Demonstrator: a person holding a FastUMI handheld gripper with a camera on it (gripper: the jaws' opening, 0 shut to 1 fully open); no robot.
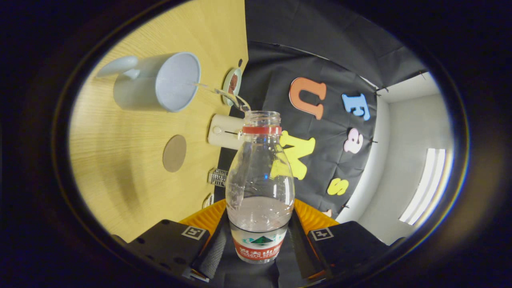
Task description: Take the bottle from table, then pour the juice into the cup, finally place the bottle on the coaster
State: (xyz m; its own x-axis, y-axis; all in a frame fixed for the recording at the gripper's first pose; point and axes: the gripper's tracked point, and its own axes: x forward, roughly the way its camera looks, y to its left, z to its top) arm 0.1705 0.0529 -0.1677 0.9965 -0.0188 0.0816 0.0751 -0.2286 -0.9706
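The wooden table is filling the left of the tilted scene. On it the grey cup is taking a thin stream from the clear bottle, whose open mouth is just right of the rim. The gripper is clamping the bottle's labelled base between both fingers. The round coaster is lying near the cup, bare.

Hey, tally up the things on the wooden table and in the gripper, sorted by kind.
Clear plastic bottle with red neck ring, held tilted between the gripper fingers, pouring: 1
Pale blue mug: 1
Round brown coaster: 1
Small round dish: 1
Cream box: 1
Total: 5
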